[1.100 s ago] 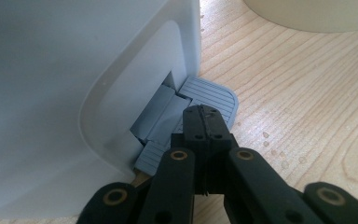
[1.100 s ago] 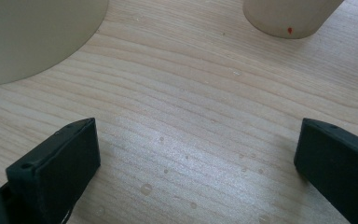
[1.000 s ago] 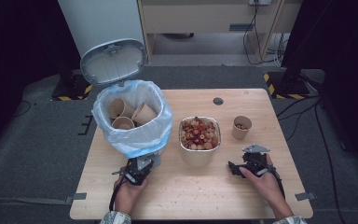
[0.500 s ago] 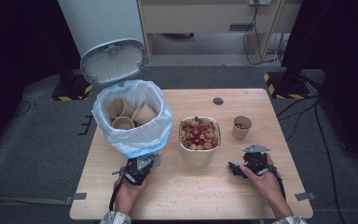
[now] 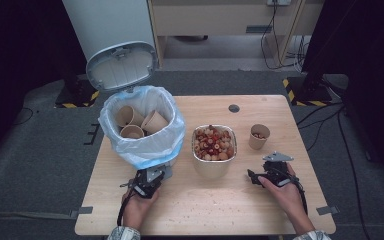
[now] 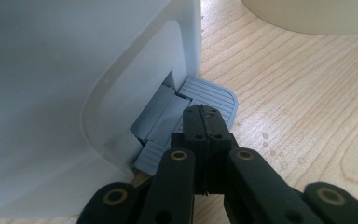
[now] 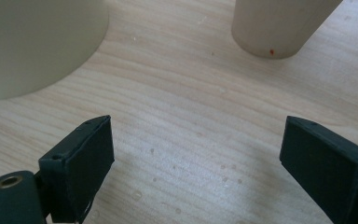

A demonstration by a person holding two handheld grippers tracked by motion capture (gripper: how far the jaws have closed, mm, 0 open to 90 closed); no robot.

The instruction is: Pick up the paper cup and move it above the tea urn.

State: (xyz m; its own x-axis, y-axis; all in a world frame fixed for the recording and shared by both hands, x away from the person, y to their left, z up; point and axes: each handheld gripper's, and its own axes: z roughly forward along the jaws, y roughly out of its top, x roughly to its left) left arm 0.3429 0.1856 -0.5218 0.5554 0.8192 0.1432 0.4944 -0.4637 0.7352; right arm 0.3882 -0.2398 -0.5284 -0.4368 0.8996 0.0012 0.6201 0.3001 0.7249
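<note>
Two grippers rest low on the tabletop (image 5: 200, 210): the left gripper (image 6: 204, 122), jaws closed, presses the bin's (image 5: 145, 145) pedal (image 6: 209, 95), the right gripper (image 7: 196, 154) gapes open before the cup (image 7: 279, 23)

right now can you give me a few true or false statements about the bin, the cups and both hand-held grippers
1. The bin lid stands open. True.
2. The left hand-held gripper is wide open. False: its jaws are shut, at the bin's grey pedal.
3. The right hand-held gripper holds the paper cup. False: its jaws are open and empty over the table.
4. Paper cups lie in the bin. True.
5. The food bowl sits left of the bin. False: it sits to its right.
</note>
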